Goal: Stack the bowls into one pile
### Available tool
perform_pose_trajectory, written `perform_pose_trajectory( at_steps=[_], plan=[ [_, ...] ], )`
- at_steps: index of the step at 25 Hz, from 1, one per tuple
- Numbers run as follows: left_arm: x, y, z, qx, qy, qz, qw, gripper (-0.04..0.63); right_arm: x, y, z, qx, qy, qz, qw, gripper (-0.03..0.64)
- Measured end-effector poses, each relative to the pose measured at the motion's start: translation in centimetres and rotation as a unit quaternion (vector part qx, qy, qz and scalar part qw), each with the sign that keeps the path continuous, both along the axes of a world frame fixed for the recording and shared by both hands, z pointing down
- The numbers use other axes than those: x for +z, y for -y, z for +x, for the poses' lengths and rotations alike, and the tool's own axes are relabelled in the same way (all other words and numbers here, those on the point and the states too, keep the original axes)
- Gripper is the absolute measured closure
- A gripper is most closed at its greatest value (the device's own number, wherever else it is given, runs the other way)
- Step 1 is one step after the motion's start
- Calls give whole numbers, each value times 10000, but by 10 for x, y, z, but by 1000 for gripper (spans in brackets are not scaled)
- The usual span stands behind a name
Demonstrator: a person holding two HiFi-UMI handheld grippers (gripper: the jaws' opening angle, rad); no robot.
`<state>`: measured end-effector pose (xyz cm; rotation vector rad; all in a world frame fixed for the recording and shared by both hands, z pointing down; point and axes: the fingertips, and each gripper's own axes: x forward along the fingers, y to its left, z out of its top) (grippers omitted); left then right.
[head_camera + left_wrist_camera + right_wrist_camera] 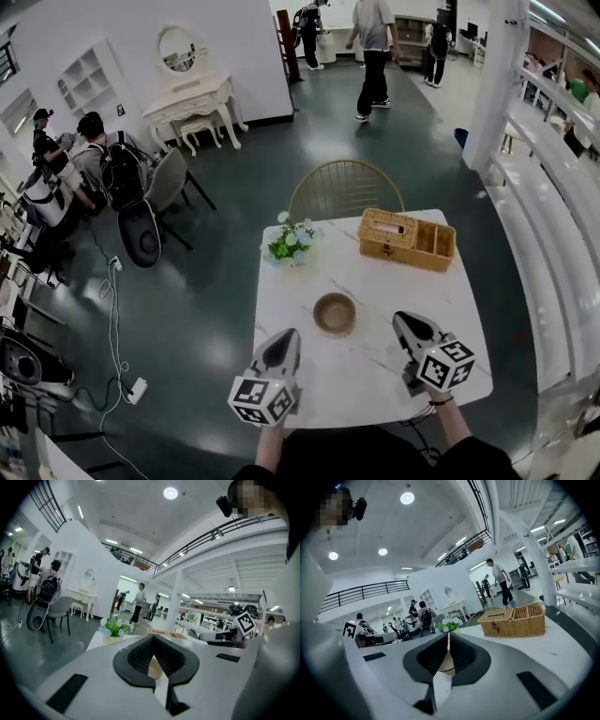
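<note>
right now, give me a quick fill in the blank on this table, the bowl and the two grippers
1. The wicker basket stands at the far ____ corner of the table.
2. The flowers stand to the ____ of the basket.
3. The bowl is touched by ____ gripper.
4. The jaws of the left gripper and the right gripper are both ____, not open.

Missing words: right; left; neither; shut

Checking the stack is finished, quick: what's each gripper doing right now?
Left gripper: closed, holding nothing.
Right gripper: closed, holding nothing.
</note>
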<state>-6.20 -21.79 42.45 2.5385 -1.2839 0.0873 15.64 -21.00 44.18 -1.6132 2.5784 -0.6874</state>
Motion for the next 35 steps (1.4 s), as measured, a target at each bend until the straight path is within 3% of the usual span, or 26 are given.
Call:
perform_pose_trajectory(
  at_steps=[9, 16, 35],
  plan=[
    [-43, -16, 12, 111, -21, 507, 9987, 581, -50, -30, 32, 311, -203, 804, 9961, 598],
    [-66, -28, 16, 48, 19, 842, 9964, 581, -77, -53, 59, 695, -369, 1159, 9901, 603],
    [-77, -38, 8, -373, 346, 1024, 9934, 580, -94, -64, 76, 833, -764, 1417, 9834, 603]
  ],
)
